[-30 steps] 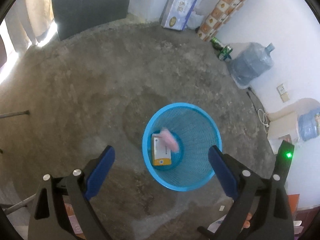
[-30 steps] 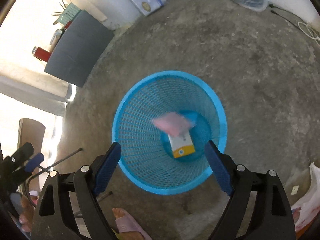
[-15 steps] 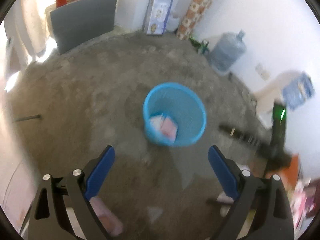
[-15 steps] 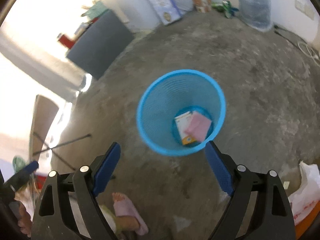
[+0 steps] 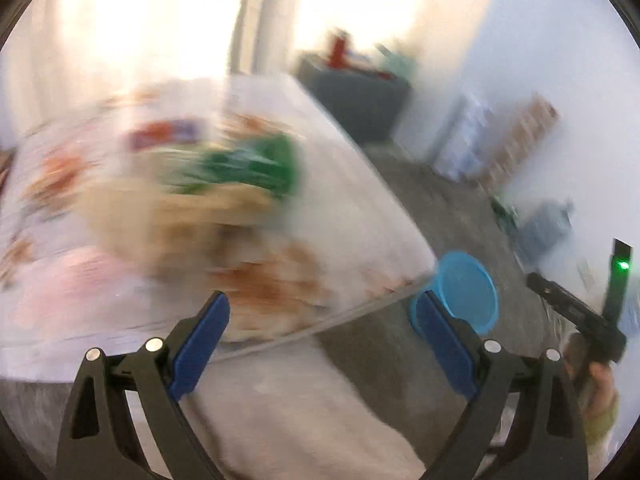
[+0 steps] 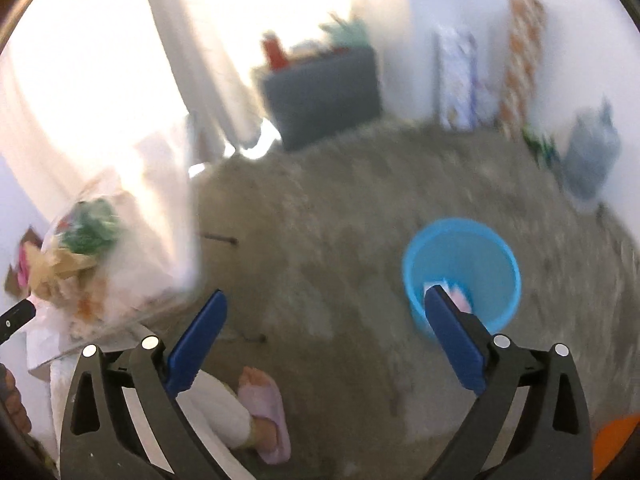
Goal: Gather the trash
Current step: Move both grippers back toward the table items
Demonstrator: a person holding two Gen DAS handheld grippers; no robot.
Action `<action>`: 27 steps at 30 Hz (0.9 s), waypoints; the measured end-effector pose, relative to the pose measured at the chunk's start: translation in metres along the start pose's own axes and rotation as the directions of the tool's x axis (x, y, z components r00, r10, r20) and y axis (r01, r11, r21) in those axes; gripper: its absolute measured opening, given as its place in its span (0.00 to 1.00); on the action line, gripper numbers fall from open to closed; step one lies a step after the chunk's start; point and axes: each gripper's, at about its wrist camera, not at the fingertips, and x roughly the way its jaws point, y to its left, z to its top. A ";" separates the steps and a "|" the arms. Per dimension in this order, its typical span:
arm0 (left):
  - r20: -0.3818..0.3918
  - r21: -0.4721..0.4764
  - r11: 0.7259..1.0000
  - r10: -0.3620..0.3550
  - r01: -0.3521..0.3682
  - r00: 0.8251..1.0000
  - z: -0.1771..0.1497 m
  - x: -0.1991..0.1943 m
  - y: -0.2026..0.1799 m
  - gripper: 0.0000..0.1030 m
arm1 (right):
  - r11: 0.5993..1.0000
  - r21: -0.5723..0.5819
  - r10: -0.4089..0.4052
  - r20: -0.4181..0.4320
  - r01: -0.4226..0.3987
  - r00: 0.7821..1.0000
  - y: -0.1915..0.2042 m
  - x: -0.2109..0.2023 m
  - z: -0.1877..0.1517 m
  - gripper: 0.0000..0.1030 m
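The blue mesh bin (image 6: pixel 462 276) stands on the concrete floor with a pink item and a box inside; it also shows in the left wrist view (image 5: pixel 466 294), beyond the table corner. My left gripper (image 5: pixel 320 340) is open and empty, facing a blurred table (image 5: pixel 360 216) that carries a green packet (image 5: pixel 248 166), a tan wrapper (image 5: pixel 180 216) and a pink item (image 5: pixel 72 284). My right gripper (image 6: pixel 324 340) is open and empty above the floor, left of the bin. The table with the green packet (image 6: pixel 90 228) shows at the left of the right wrist view.
A dark grey cabinet (image 6: pixel 320 96) stands at the far wall with a printed box (image 6: pixel 456 76), a patterned roll (image 6: pixel 520 48) and a water jug (image 6: pixel 592 156). The person's slippered foot (image 6: pixel 266 412) is on the floor below my right gripper. Both views are motion-blurred.
Both grippers have lifted away from the bin and swung left toward the table. The pink item that was falling now lies in the bin. Both stayed open.
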 end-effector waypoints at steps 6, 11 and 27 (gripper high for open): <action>0.108 -0.058 0.981 0.193 -0.188 0.975 -0.021 -0.039 0.054 0.93 | 0.969 -0.244 0.001 0.110 0.026 0.994 0.102 -0.012 0.013 0.92; 0.123 -0.175 0.970 0.192 -0.169 0.974 -0.035 -0.058 0.112 0.94 | 0.917 -0.398 0.040 0.115 0.009 0.993 0.165 -0.012 -0.005 0.92; 0.246 -0.231 0.967 0.163 -0.105 0.956 -0.043 -0.082 0.172 0.95 | 0.833 -0.448 0.322 -0.085 -0.325 0.943 0.259 -0.006 -0.008 0.92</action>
